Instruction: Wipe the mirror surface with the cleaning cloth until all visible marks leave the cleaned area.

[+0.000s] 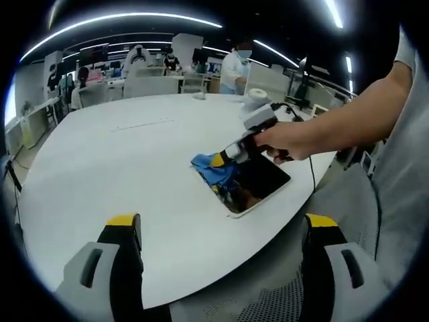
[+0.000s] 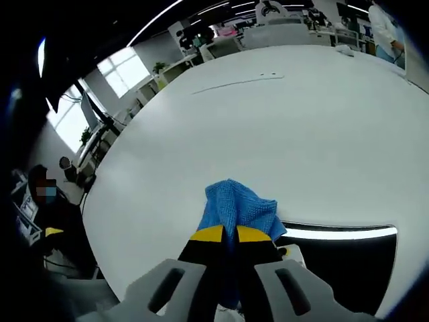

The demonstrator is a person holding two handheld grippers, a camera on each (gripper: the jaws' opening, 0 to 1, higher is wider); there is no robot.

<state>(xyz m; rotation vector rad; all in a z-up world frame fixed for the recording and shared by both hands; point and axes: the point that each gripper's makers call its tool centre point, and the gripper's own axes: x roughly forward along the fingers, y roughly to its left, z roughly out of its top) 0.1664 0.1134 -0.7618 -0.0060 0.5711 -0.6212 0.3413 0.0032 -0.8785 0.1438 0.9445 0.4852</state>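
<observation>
**Blue cloth pinched on mirror edge, R gripper at work**

Blue microfibre cloth (image 2: 236,208) sits clamped between the jaws of the right gripper (image 2: 230,234): yellow tips pressed together on the fabric, the bunched cloth bulging out just ahead of the tips. Immediately to the jaws' right lies the mirror (image 2: 348,265), a dark reflective pane w/ a pale rim, showing a bright reflected ceiling strip along its upper edge. Cloth overlaps the mirror's near corner; whether the tips themselves touch the glass cannot be told. Both rest on a large white round table (image 2: 281,127), which stretches away ahead of the jaws.

Left gripper view: left gripper (image 1: 224,228) has its two grey jaws w/ yellow tips spread wide apart, nothing between them, hanging over the table's (image 1: 120,161) near edge. Ahead of and between the jaws, toward the right one, lies the mirror (image 1: 258,182), tilted diagonally in this view near the table's edge. Cloth (image 1: 211,171) lies on the mirror's far-left end, w/ the right gripper (image 1: 218,159) bearing on it, held by the person's hand (image 1: 285,142); forearm runs off to the right. A white roll-like obj. (image 1: 256,98) stands on the table beyond the hand. Far bkgd: office desks and a standing person (image 1: 234,70) in white.
</observation>
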